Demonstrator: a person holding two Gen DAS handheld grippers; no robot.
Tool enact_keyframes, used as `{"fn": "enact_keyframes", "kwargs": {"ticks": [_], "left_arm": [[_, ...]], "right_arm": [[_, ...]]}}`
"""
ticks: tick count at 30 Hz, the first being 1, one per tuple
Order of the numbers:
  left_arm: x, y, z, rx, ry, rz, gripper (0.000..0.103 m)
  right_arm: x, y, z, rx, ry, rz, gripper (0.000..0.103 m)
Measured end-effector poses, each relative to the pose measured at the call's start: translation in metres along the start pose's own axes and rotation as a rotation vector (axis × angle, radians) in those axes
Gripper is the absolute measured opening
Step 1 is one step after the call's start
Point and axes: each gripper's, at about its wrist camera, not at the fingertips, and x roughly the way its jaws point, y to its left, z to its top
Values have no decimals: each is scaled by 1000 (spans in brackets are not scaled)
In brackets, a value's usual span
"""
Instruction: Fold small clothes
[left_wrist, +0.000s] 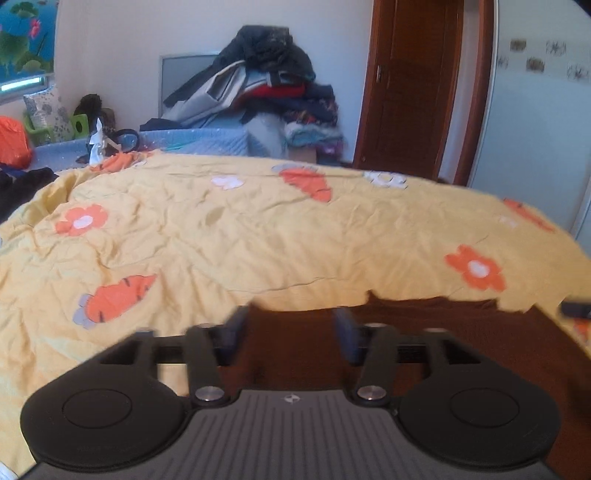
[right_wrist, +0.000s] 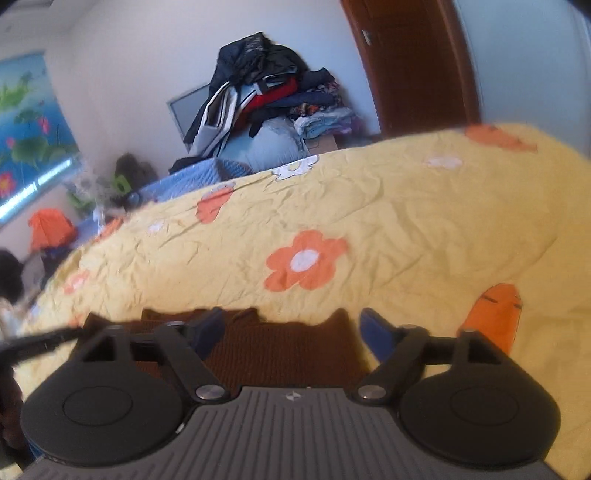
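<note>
The brown garment (left_wrist: 424, 343) lies flat on the bed (left_wrist: 258, 229), at its near edge; its lower part is cut off behind both gripper bodies, so its full outline and type cannot be made out. In the left wrist view, the left hand-held gripper (left_wrist: 291, 334) stands with jaws well apart over the garment's left portion; no cloth is pinched between its blue pads (left_wrist: 347, 332), though whether the tips rest on the fabric is hidden. In the right wrist view, the right hand-held gripper (right_wrist: 291, 330) is spread wide above the garment (right_wrist: 288, 350), likewise holding nothing; its right pad (right_wrist: 376, 332) sits past the garment's right margin, over the yellow cover. Both views are motion-blurred, so the knit texture and the garment's top edge read only roughly. A dark object (left_wrist: 576, 308) at the right border of the left view is cut off and unidentifiable. At the bed's far edge, a clothes heap (left_wrist: 266, 81) partly hides a grey panel (left_wrist: 181, 74) on the wall. A door (left_wrist: 410, 88) stands beyond the far right corner. Items at the far left corner are too blurred to name.
</note>
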Motion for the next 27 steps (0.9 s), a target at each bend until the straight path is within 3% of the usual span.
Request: {"fn": "enact_keyframes", "kwargs": {"ticks": [1,3,5,8,10,13,16,18,20,21,24,27], "left_arm": [[-3,-7,-4,-10,-24,-1,80],[-4,-18,-13,11,-40,-6,80],[9,-32,-20,94,56,-19,80],[33,-44,-32,200,183,1,82],[35,-40,-39,208,140,13,92],[25,-32,-35,158,155,61,92],[2,-25,-45,154,120,50,92],[1,-24,-60,198,107,68,93],[-1,-20,-66,193,64,61,94],[0,-18,-64,183,71,61,94],[-14,-19,-55,207,88,113,94],[-54,-9,-60,202,31,42,94]], "right_arm": [[6,13,-7,-36,10,-45,102],[23,31,-20,-100,44,-125,101],[44,37,-35,-121,108,-185,103],[46,43,-50,-180,67,-213,103],[45,42,-47,-180,81,-213,103],[35,37,-41,-197,115,-198,103],[3,44,-45,-199,39,-228,103],[-6,51,-57,-241,29,-164,103],[7,53,-73,-275,78,-148,103],[4,50,-77,-261,32,-130,103],[2,42,-69,-250,65,-102,103],[-19,41,-68,-281,63,-174,103]]}}
